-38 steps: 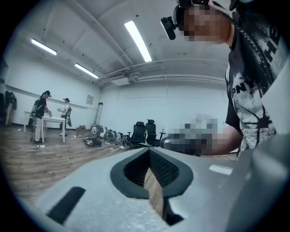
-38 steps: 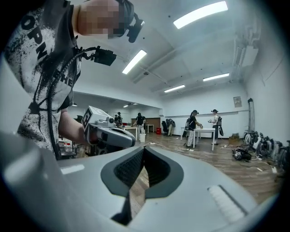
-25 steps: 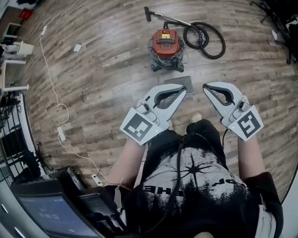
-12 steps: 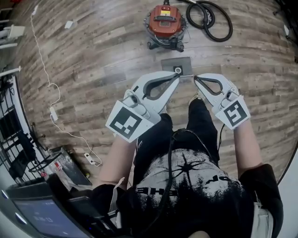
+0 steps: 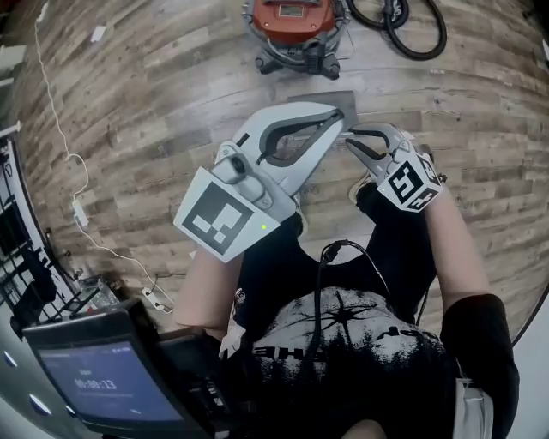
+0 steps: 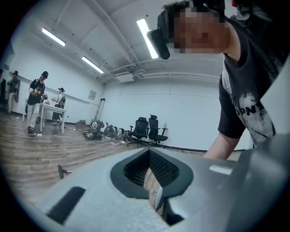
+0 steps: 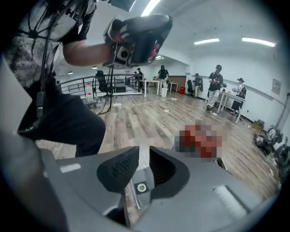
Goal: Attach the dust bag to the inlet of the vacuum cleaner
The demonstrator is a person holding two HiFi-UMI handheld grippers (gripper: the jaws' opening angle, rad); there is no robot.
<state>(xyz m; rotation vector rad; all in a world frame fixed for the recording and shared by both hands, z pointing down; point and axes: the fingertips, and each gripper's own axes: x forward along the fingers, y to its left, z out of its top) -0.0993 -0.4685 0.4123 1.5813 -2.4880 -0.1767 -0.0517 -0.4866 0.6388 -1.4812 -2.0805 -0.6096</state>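
The red vacuum cleaner (image 5: 292, 21) stands on the wood floor at the top of the head view, and it is a mosaic patch (image 7: 201, 140) in the right gripper view. In front of it the flat grey dust bag (image 5: 339, 98) lies on the floor, partly hidden by my left gripper (image 5: 341, 116), which is shut and empty (image 6: 158, 201). My right gripper (image 5: 347, 135) points down beside it. Its jaws have just been opening and stand a little apart (image 7: 144, 156) with nothing between them. Through that gap the bag's collar with its round hole (image 7: 140, 179) shows below.
The black hose (image 5: 412, 30) coils right of the vacuum. A white cable (image 5: 64, 163) runs along the floor at left. A screen (image 5: 111, 386) sits at the bottom left. Office chairs (image 6: 147, 129) and people at tables (image 7: 217, 93) stand far off.
Both grippers have dropped toward the floor and now overlap the dust bag. The vacuum has slid to the top edge of the head view. The right jaws have parted slightly.
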